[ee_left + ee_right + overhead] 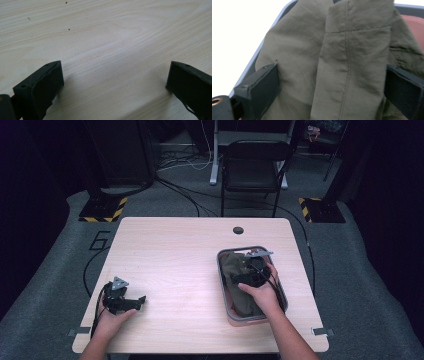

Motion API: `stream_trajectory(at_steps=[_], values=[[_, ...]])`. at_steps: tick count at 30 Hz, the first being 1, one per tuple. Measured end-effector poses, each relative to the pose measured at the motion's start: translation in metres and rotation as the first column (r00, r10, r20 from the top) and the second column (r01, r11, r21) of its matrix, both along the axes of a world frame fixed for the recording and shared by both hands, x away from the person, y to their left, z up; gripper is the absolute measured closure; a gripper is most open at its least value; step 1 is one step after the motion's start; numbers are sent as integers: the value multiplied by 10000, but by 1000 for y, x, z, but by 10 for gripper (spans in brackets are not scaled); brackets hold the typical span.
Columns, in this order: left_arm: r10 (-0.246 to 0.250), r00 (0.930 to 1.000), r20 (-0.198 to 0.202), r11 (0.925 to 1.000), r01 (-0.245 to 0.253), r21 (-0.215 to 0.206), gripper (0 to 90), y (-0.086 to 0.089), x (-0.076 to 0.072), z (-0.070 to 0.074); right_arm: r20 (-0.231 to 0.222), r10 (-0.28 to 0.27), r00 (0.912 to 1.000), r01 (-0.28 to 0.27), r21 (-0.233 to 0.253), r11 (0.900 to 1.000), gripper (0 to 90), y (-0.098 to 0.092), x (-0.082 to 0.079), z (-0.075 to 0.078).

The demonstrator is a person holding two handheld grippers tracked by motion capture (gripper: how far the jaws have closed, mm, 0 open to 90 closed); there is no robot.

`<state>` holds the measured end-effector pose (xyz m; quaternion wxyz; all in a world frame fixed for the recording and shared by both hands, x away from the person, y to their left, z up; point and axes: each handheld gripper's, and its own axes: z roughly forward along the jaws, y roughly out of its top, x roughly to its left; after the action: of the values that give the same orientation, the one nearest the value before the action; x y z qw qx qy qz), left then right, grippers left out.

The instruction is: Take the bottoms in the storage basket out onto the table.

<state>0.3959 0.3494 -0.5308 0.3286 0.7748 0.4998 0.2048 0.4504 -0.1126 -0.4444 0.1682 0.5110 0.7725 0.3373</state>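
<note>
A grey-rimmed bin with a reddish floor stands on the right half of the light wood table. An olive-green garment lies crumpled inside it. My right gripper reaches into the bin. In the right gripper view it is open, its jaws standing on either side of a stitched fold of the garment, with the bin rim behind. My left gripper rests low near the table's front left. Seen in its own view it is open over bare wood, holding nothing.
A round cable hole sits near the table's far edge. Beyond the table stands a black chair, with cables on the grey floor and yellow-black striped stand bases at both sides. Bare wood spans the table's middle and left.
</note>
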Motion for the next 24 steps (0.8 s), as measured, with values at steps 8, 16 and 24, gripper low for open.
stream_trajectory(at_steps=[8,16,24], values=[[-10,10000,2,10000,10,0,6,0,0,0,-116,-80,9999,77,-228,9997,76,3,7,-5],[-4,10000,10,10000,4,6,6,0,0,0,-340,-217,9992,202,-440,9988,82,5,14,-11],[-15,10000,1,10000,15,5,6,0,0,0,-515,-304,9982,277,-526,9982,82,6,16,-14]])
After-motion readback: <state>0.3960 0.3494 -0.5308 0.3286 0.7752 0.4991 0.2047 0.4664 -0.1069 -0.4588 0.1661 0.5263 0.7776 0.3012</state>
